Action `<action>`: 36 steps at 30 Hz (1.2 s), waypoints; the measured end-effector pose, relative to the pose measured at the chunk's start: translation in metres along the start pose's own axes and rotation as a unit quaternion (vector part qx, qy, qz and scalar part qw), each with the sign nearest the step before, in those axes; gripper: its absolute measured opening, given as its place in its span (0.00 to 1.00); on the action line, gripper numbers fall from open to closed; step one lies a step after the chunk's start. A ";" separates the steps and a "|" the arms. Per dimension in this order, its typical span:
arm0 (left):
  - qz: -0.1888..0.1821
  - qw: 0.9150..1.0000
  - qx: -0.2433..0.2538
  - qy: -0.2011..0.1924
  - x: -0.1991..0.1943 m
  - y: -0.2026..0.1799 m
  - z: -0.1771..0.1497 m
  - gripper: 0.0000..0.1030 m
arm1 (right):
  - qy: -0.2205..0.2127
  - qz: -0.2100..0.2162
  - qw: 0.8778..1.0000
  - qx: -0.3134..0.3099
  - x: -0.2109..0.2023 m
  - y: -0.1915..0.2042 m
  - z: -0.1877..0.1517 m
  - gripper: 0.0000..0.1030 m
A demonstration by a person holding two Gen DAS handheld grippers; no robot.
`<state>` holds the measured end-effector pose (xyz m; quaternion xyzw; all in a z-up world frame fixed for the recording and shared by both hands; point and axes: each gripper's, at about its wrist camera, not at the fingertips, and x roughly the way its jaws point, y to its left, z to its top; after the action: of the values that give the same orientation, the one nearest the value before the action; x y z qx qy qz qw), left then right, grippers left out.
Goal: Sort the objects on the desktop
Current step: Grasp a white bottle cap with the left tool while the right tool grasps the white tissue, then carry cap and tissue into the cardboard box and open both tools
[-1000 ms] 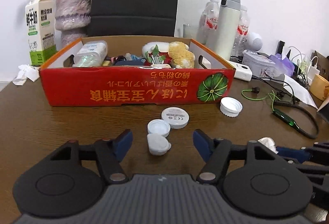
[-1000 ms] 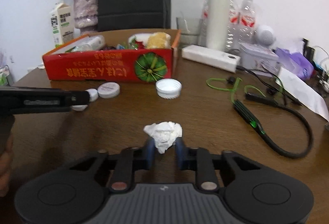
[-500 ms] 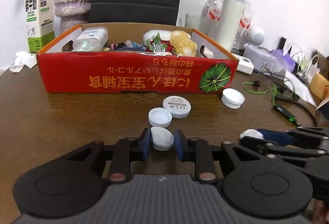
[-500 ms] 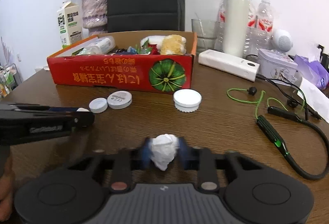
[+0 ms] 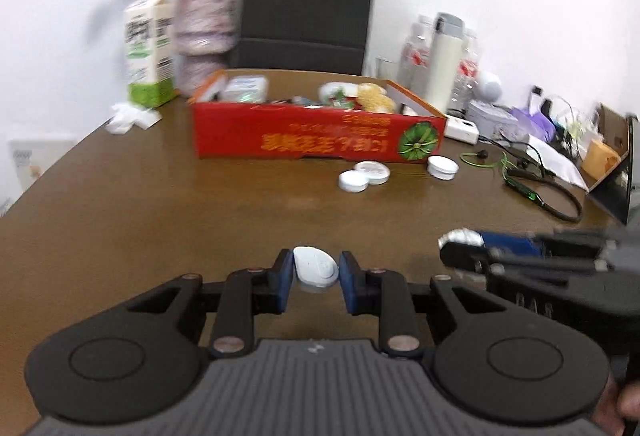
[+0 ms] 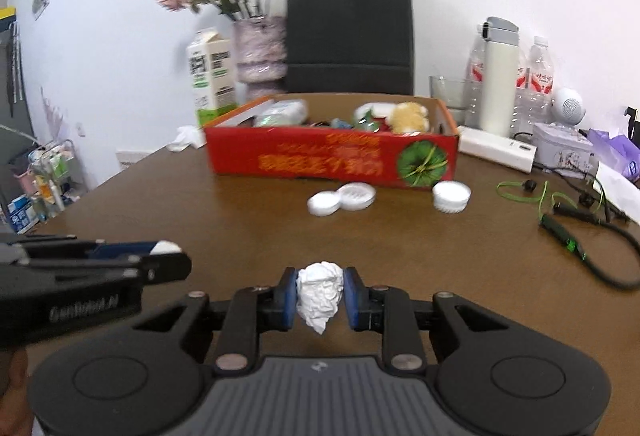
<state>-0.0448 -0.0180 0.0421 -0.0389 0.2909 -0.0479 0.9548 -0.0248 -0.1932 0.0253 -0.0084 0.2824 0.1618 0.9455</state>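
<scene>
Blue-padded left gripper point(image 5: 315, 278) is clamped on a small white oval plastic cap point(image 5: 315, 270), pads pressing both sides, the cap clear of the brown wooden table point(image 5: 200, 220). Right gripper point(image 6: 320, 298) is clamped on a crumpled ball of white tissue paper point(image 6: 320, 294), pads tight against it, also off the tabletop. Each gripper shows in the other's view, side by side and near each other.

Further back on the table: red cardboard tray box with a green pumpkin print point(image 6: 332, 161), holding a plush toy and mixed small items. Just in front of it lie three round white lids point(image 6: 346, 197), two touching, one apart to the right. Green-and-black corded earphones point(image 6: 568, 232) lie to the right. Milk carton point(image 6: 210, 75) and flower vase point(image 6: 260, 51) stand behind the box.
</scene>
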 end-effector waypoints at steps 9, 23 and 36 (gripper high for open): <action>-0.002 1.000 -0.007 -0.025 -0.059 0.016 -0.035 0.25 | 0.006 -0.015 1.000 -0.002 -0.052 0.044 -0.049 0.22; -0.067 0.990 -0.018 -0.125 -0.099 0.034 0.025 0.25 | -0.073 -0.022 0.997 0.031 -0.110 0.014 0.004 0.22; -0.121 0.989 -0.078 -0.010 0.079 0.073 0.186 0.25 | -0.025 0.025 0.997 0.065 0.022 -0.074 0.160 0.23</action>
<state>0.1298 0.0540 0.1451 -0.1491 0.2777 -0.1397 0.9387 0.1005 -0.2397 0.1426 0.0645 0.2686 0.1671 0.9465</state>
